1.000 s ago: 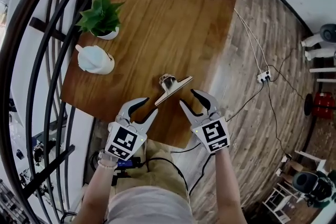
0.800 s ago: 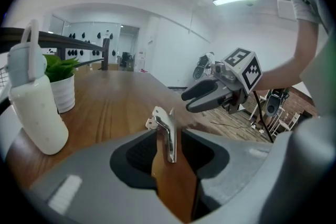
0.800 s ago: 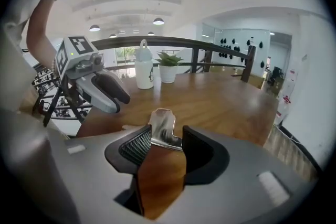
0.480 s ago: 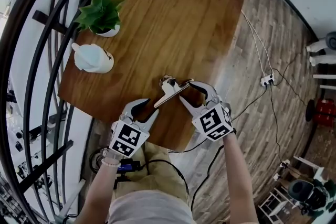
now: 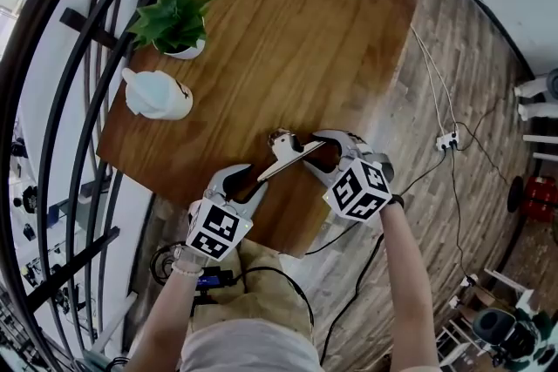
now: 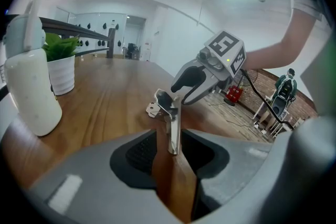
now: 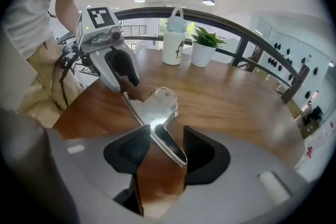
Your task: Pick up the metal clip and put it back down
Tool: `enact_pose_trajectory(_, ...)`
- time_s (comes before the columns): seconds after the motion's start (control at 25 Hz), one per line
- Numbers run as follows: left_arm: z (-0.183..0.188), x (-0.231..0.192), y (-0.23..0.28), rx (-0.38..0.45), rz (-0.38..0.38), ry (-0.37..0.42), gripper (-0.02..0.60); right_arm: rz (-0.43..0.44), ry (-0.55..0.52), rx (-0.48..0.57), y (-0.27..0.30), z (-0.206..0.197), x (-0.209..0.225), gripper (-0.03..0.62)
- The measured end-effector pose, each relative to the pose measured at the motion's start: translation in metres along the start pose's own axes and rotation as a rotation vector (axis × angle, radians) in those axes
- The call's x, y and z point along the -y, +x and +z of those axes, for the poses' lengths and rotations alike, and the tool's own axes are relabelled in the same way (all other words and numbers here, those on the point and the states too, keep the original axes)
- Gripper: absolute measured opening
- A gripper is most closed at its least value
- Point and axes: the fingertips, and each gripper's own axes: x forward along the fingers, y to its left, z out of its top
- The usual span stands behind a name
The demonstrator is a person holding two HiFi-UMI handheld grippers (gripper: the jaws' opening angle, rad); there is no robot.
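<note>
- Brown wooden bench: rounded corners, most of its top bare.
- Silver metal clip: lying on the bench close to its near edge, about midway along it, with the looped handle end toward the bench middle.
- Left gripper: fingers apart, one thin end of the clip standing in the gap, pads not pressing on it.
- Right gripper: fingers spread wide, having just been opening. Other end of the clip blade between them, no pad seen touching it.
- Green potted plant in a white pot and white lidded jug: along the left edge, well apart from the clip.
- Step in hand, as judged: approach, both grippers bracketing the clip ahead of the pick-up. Clip not yet lifted.
- Next move, as judged: closing squarely on the thin blade, then a level lift. Thin slick metal likely to pivot or slip if pinched off-centre.
</note>
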Motion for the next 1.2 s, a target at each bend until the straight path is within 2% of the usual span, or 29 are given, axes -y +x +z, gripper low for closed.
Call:
enact_pose_trajectory(0.36,-0.006,0.004,0.009,-0.042,0.004,0.012,0.140,0.071,-0.022,-0.041,0.013,-0.008,-0.002,0.202)
enact_pose_trajectory(0.52,-0.008,0.000,0.011,-0.052,0.018,0.009,0.140,0.072,-0.008,-0.033,0.013,-0.009,-0.003,0.191)
enact_pose_trajectory(0.92,-0.008,-0.010,0.014,-0.049,0.039,0.021,0.118,0.102,0.053,-0.016,0.008,-0.015,-0.015,0.131)
enact_pose_trajectory(1.2,0.001,-0.016,0.019,-0.049,0.050,0.095,0.120,0.101,0.064,-0.008,0.007,-0.017,-0.021,0.117)
